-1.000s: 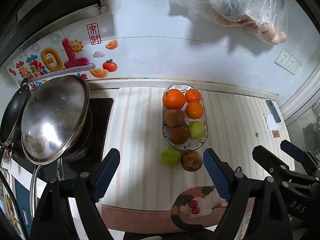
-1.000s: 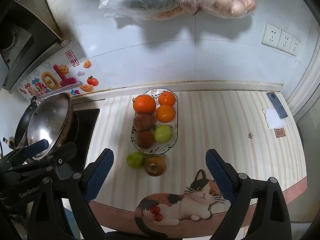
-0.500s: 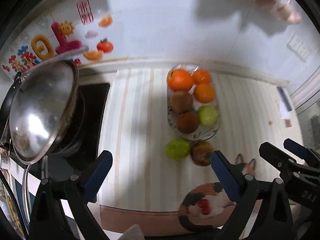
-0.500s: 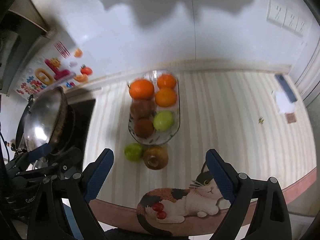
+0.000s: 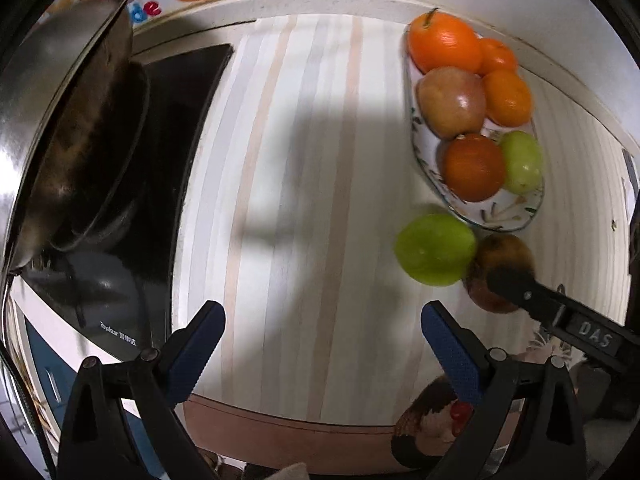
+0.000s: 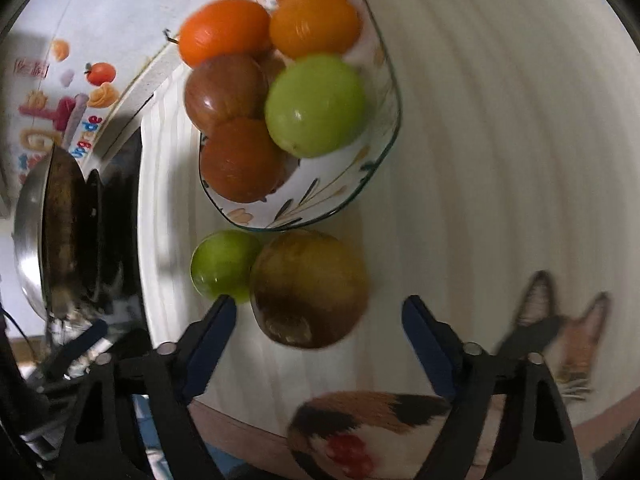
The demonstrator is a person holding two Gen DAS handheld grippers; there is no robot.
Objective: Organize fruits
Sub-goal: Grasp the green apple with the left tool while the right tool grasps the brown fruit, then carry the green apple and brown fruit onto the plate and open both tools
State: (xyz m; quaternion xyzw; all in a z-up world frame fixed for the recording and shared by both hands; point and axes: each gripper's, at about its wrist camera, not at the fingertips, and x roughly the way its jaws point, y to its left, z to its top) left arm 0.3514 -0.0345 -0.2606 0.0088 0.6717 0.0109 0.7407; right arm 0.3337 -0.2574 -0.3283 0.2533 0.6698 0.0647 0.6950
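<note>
Brownish-yellow bruised apple point(image 6: 308, 288) lay on the striped counter point(image 6: 500, 160), just beside the floral oval ceramic dish point(image 6: 320, 204) & touching a small green round fruit point(image 6: 224, 268) on its left. Dish held oranges, reddish apples and another green fruit point(image 6: 316, 106). Right gripper point(image 6: 318, 322) hung over the apple w/ jaws closing, apple partly between them, pads not yet pressing. Left gripper point(image 5: 320, 344) stood wide open over bare counter, nothing between its jaws. Steel wok point(image 5: 64, 120) sat on the black hob at far left.
</note>
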